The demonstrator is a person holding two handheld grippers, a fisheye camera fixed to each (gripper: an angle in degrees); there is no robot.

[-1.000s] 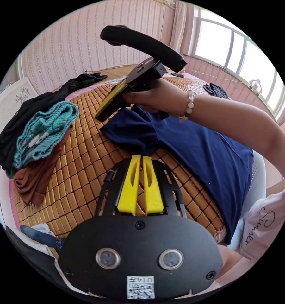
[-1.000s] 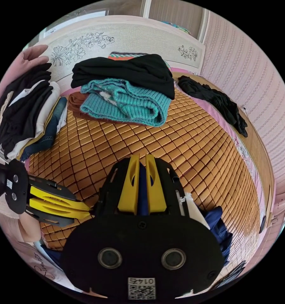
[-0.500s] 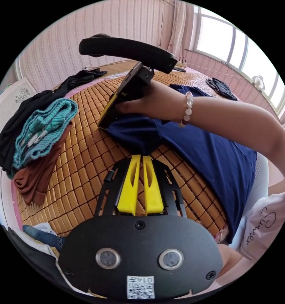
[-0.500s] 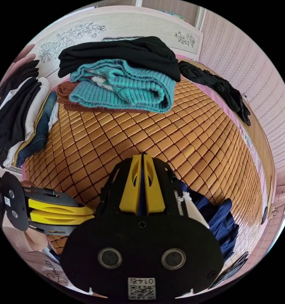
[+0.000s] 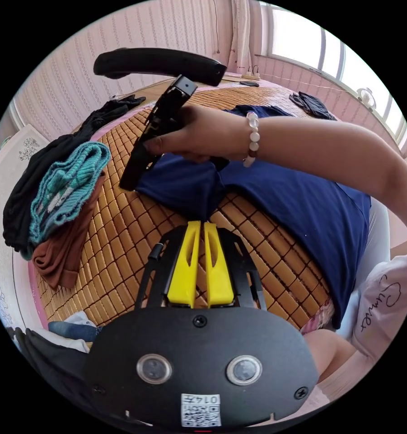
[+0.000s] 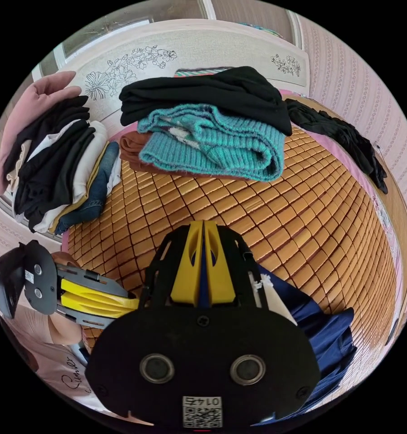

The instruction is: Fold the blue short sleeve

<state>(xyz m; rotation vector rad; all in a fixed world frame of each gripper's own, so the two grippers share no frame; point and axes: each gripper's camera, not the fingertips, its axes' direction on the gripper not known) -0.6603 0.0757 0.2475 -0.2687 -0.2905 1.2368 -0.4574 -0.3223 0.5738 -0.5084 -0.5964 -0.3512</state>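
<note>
Since a second ago, spread flatter and wider over the bamboo mat [image 5: 122, 235] — blue short sleeve shirt [image 5: 293, 203], toward 2 o'clock. Right gripper [image 6: 203, 266] clenched on its cloth; left gripper [image 5: 201, 262] nearly closed, seemingly empty. Risk: one-sided pull, skewed or bunched fold.

The right gripper [image 6: 202, 226] is clamping a fold of the blue short sleeve [image 6: 323, 327] between its yellow jaws, above the bamboo mat [image 6: 275, 221]. The left gripper [image 6: 131, 302] is lying just beside it, jaws together. A teal sweater [image 6: 212, 149] is sitting under a black garment [image 6: 203, 97].
</note>
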